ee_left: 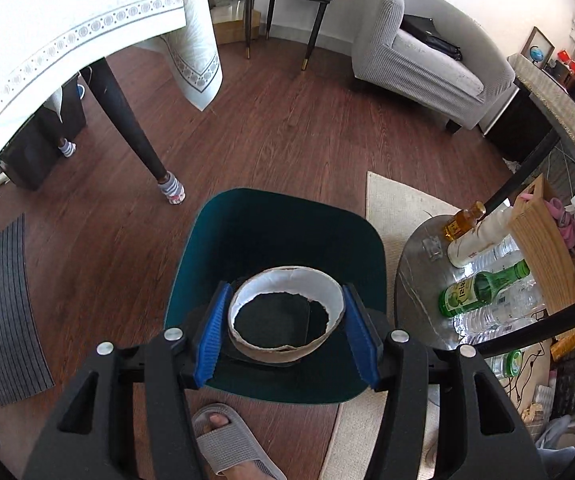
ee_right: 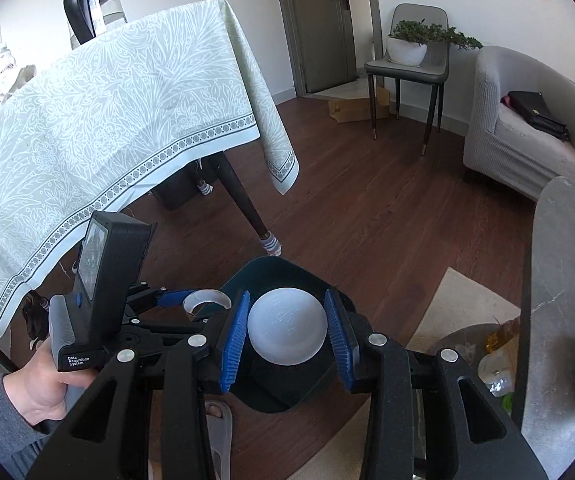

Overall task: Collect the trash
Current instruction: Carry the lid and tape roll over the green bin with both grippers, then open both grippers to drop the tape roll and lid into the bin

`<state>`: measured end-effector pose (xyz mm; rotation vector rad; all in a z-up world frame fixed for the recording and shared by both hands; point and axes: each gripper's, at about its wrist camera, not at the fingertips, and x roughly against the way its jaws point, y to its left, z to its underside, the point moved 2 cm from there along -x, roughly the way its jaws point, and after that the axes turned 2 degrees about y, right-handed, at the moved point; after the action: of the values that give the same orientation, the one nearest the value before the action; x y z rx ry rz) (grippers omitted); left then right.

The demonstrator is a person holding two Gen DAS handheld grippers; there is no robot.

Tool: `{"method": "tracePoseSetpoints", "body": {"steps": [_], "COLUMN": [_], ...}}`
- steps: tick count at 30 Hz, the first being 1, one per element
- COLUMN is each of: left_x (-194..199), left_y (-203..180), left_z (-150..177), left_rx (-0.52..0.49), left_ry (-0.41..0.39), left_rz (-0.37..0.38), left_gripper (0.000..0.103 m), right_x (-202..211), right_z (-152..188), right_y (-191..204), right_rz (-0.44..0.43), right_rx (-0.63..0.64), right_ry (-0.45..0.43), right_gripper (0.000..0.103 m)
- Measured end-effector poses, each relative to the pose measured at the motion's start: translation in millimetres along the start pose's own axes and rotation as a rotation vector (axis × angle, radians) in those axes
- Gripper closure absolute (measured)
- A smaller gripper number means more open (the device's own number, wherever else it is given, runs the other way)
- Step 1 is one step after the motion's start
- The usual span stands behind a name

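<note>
Hidden parts: while the dark teal plastic bin [ee_left: 247, 232] fills the floor below both cameras, its near rim is covered by the black gripper bodies, and its bottom is too dark to read.
Bin interior: whether anything lies inside the bin cannot be told.
Left gripper [ee_left: 285, 320]: blue pads a cup's width apart, one pressed on each side of a torn brown paper cup with white lining [ee_left: 287, 304], held sideways over the bin with its mouth facing the camera; a dark hole shows through its torn base.
Right gripper [ee_right: 285, 330]: blue pads closed against both sides of a round translucent white plastic lid [ee_right: 285, 330], held over the bin's mouth.
Left hand [ee_right: 41, 394]: seen from the right wrist, wrapped around the left device's handle, left of the bin; the sleeve is cut off at the frame edge.
Foot: a grey slipper [ee_left: 227, 436] on the wood floor, just nearer than the bin, partly behind the gripper.
Right of bin: a round grey marble side table [ee_left: 423, 276] crowded with a green glass bottle [ee_left: 483, 288], clear plastic bottles and a wooden box [ee_left: 543, 240].
Left of bin: a dark table leg [ee_left: 127, 120] under a pale patterned tablecloth [ee_left: 67, 40].
Beyond bin: a grey armchair [ee_left: 419, 52].
</note>
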<state>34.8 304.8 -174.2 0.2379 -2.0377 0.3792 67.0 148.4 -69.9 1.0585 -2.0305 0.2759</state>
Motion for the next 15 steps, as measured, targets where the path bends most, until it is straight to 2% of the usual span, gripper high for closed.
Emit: {"method": "tracePoseSetpoints", "body": {"steps": [4,7,8,11,15], "left_x": [-22.4,-31.4,-32.6,-32.5,-20.4], "left_y": [6.9,10.1,11.2,16.0,25.2], "left_z": [4.0,6.6,7.1,8.3,6.4], "left_rx": [0.004,-0.001,-0.005,-0.002,0.012], "left_ry": [0.047,0.064,0.066,0.063,0.026], "left_rz": [0.001,-0.003,-0.009,-0.012,0.000], "left_gripper": [0.045,0.043,0.039,0.036,0.036], "right_x": [-32.6,-52.5,-57.3,-70.6,-84.0], "right_z": [5.7,9.6,9.5,10.9,13.1], "right_y": [-1.0,-1.7,-2.8,-3.7,-3.4], "right_rz": [-0.006,0.000,0.001,0.003,0.010], "right_rx": [-0.032,-0.047,-0.050,-0.060,-0.069], "right_ry": [0.087,0.125,0.134,0.152,0.170], "right_gripper": [0.064,0.064,0.064,0.064,0.064]}}
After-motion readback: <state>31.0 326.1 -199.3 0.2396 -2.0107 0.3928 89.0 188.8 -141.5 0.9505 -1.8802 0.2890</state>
